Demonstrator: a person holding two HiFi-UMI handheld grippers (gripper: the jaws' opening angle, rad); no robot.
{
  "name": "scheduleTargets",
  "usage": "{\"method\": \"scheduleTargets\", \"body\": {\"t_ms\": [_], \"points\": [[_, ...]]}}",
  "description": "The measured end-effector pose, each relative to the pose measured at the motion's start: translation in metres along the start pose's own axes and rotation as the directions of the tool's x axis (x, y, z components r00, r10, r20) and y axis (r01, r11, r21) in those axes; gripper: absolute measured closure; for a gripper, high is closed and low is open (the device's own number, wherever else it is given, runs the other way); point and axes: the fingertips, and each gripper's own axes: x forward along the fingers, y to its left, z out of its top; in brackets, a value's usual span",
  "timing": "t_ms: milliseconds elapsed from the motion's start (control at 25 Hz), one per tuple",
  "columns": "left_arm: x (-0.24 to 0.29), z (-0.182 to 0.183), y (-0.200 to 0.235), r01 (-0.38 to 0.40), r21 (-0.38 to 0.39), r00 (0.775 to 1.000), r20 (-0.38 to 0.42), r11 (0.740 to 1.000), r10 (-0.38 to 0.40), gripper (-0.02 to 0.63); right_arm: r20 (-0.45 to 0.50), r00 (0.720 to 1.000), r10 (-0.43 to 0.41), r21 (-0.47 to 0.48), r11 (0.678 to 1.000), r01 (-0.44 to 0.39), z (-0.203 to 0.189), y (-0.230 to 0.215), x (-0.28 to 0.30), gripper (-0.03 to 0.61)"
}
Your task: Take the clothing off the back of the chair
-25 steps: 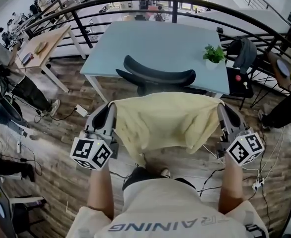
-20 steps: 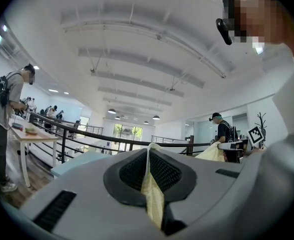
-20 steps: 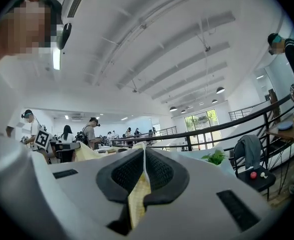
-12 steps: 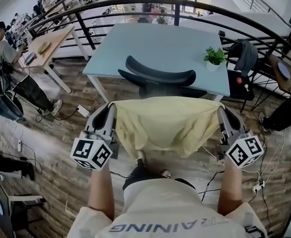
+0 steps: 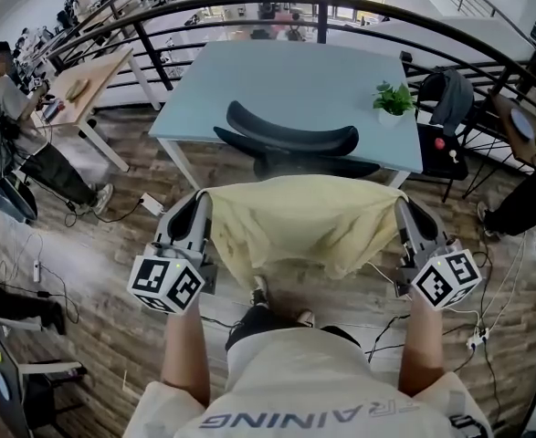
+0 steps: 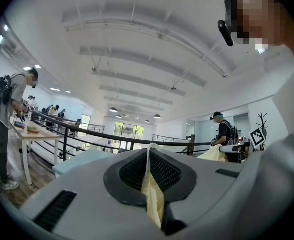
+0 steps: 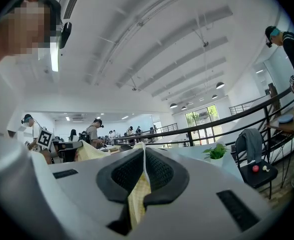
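A pale yellow garment (image 5: 299,222) hangs stretched between my two grippers, held up in the air in front of me. My left gripper (image 5: 204,197) is shut on its left top corner, and the cloth (image 6: 152,196) shows pinched between the jaws in the left gripper view. My right gripper (image 5: 397,199) is shut on the right top corner, with the cloth (image 7: 136,196) squeezed between its jaws. Beyond the garment stands a black office chair (image 5: 290,144) with a bare curved backrest, pushed up to the table.
A light blue table (image 5: 295,85) stands behind the chair, with a small potted plant (image 5: 394,101) near its right edge. A black curved railing (image 5: 487,48) runs past it. A second chair with a grey garment (image 5: 450,99) stands at right. People stand at left by a wooden desk (image 5: 80,85). Cables lie on the wooden floor.
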Motion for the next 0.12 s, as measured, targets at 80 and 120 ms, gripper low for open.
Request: {"method": "scheduleTargets", "body": {"t_ms": [80,120], "points": [[-0.0012,0.0008,0.0025,-0.001,0.0,1.0,0.001,1.0,0.001,0.571,0.0,1.0,0.002,-0.003,1.0,-0.002,0.0,0.003,0.0018,0.549],[-0.0018,0.0011,0.0039,-0.002,-0.001,1.0,0.002,1.0,0.002,0.571,-0.001,1.0,0.003,-0.004,1.0,-0.003,-0.0001,0.0044,0.0027,0.549]]}}
